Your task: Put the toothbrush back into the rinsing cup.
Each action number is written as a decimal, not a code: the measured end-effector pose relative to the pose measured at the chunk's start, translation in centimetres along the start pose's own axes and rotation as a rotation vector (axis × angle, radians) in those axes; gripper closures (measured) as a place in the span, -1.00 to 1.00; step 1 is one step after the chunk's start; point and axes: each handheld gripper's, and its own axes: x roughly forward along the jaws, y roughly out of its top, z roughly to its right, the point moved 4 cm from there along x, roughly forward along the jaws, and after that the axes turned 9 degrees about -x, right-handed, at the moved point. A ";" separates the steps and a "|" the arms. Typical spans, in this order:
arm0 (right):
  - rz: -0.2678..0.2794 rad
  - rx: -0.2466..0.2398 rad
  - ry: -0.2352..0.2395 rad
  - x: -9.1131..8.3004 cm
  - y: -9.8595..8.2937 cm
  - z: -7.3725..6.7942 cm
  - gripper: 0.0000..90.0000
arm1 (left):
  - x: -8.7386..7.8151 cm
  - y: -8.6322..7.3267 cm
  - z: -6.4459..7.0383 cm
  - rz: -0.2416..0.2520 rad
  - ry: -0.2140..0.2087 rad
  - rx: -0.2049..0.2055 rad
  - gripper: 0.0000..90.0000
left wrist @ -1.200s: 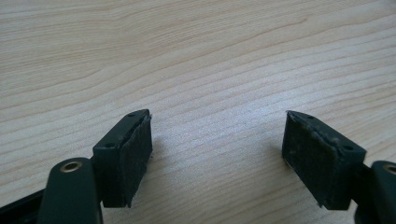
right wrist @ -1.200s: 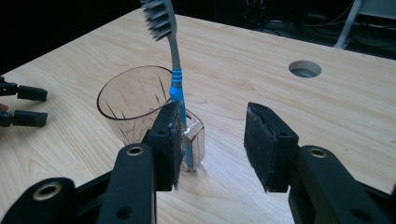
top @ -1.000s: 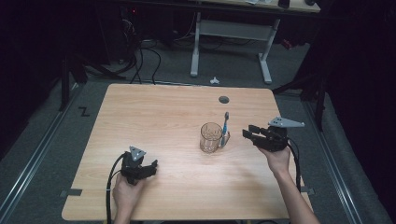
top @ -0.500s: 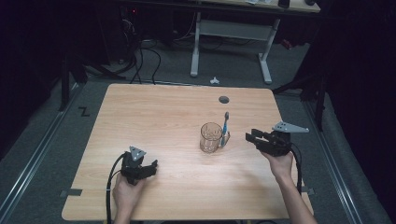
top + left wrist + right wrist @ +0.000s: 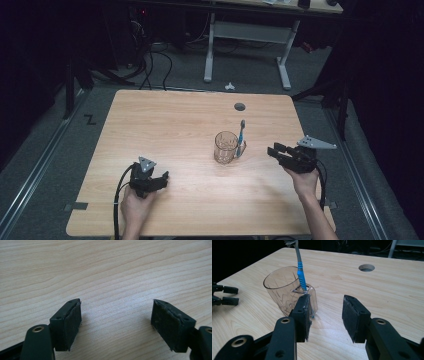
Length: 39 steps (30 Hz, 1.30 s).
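Pale wood grain runs under both your tools, with dark floor and a second desk's legs beyond the far edge. Nearest you, your left gripper (image 5: 150, 181) rests low on the table (image 5: 165, 125) with its jaws spread wide over bare wood, holding nothing. Your right gripper (image 5: 285, 154) hangs just off the surface, jaws likewise parted and empty. Straight ahead of those jaws, just beside their tips, stands the clear mug (image 5: 287, 290). Its handle faces your right gripper, and the blue toothbrush (image 5: 300, 271) stands threaded through that handle, bristles up. By my reading, you are at the approach. The next move calls for easing forward and closing squarely on the handle or the brush. Count one mug, one toothbrush and two grippers; past them lies one cable hole (image 5: 240, 106).
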 end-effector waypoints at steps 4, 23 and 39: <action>-0.008 -0.002 0.001 -0.1 -0.2 -0.1 0.30 | 0.0 0.0 0.0 0.000 0.000 0.000 -0.45; -0.013 -0.010 0.011 -0.1 -1.3 -1.1 0.30 | 0.0 0.0 0.0 0.000 0.000 0.000 -0.45; -0.034 0.000 0.029 0.6 -2.8 -2.0 0.27 | 0.0 0.0 0.0 0.000 0.000 0.000 -0.45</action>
